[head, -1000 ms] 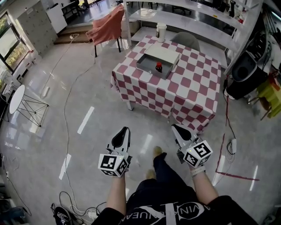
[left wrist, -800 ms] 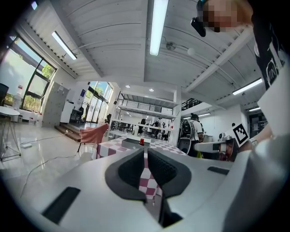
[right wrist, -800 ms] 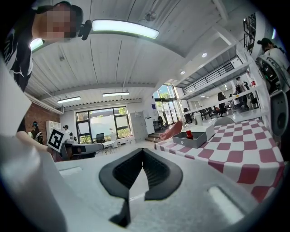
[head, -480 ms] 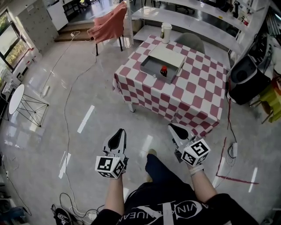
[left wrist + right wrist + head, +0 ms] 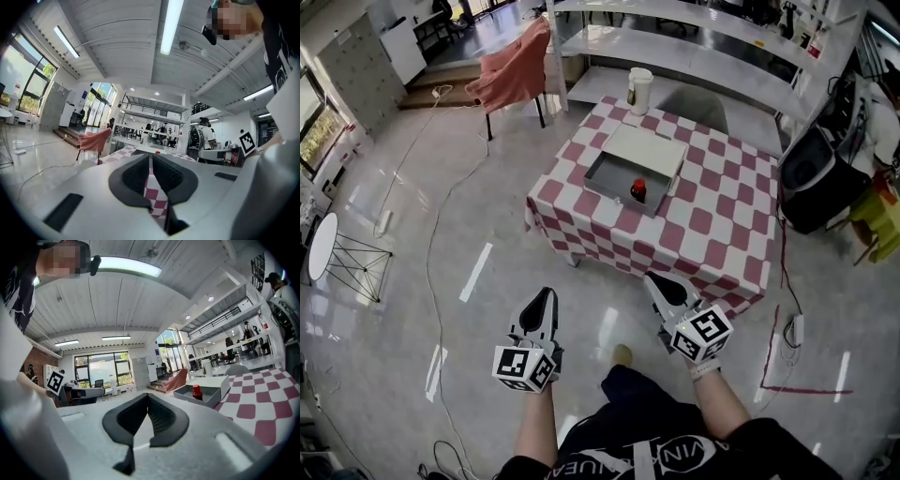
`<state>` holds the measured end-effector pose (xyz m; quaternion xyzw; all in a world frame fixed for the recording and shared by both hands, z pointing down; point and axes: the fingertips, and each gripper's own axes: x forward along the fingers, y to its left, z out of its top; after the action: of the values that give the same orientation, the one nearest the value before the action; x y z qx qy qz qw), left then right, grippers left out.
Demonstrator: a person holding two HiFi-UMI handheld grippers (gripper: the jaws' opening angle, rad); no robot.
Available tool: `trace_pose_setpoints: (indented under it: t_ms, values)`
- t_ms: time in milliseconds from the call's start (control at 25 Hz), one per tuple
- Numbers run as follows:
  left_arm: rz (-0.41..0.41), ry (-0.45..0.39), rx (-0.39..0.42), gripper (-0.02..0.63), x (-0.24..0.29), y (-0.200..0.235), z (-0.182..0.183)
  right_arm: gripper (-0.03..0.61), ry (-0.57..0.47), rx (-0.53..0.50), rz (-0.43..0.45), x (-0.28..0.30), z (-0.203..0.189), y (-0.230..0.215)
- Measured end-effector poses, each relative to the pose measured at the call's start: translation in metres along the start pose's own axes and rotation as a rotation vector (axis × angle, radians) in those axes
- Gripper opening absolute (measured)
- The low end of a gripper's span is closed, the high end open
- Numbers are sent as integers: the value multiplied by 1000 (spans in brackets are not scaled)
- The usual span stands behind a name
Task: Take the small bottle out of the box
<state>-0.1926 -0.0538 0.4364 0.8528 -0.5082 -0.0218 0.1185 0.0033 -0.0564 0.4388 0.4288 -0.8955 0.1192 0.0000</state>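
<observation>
Small bottle (image 5: 638,190) upright in box (image 5: 609,178), well ahead of left tool (image 5: 547,295), right tool (image 5: 652,279).

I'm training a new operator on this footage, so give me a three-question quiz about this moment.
1. True or false: the small bottle lies on the checked table, outside the grey box.
2. What stands at the table's far edge? A) a white cup B) a kettle C) a laptop
3. What do the left tongs and right tongs hold?
Key: 1 false, it stands inside the box; 2 A; 3 nothing, both are shut and empty.
</observation>
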Motion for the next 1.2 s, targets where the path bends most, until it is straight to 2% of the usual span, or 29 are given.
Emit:
trace_pose_setpoints:
  t_ms: [360,640,880,1080,1200]
  values:
    - [-93,11,23,28,72,2,12,5,8,-6,-28,48,6,-48]
    - [-97,47,7,28,105,11,-2,5,37,-16,-28,64,-1,-70]
    - [-126,48,30,28,126,9,5,5,56,-8,-55,69,-2,-89]
    - [-139,37,-30,28,140,15,15,5,67,-6,-61,83,-2,-96]
    - [-174,50,-6,28,163,16,11,5,83,-11,-69,90,-5,-104]
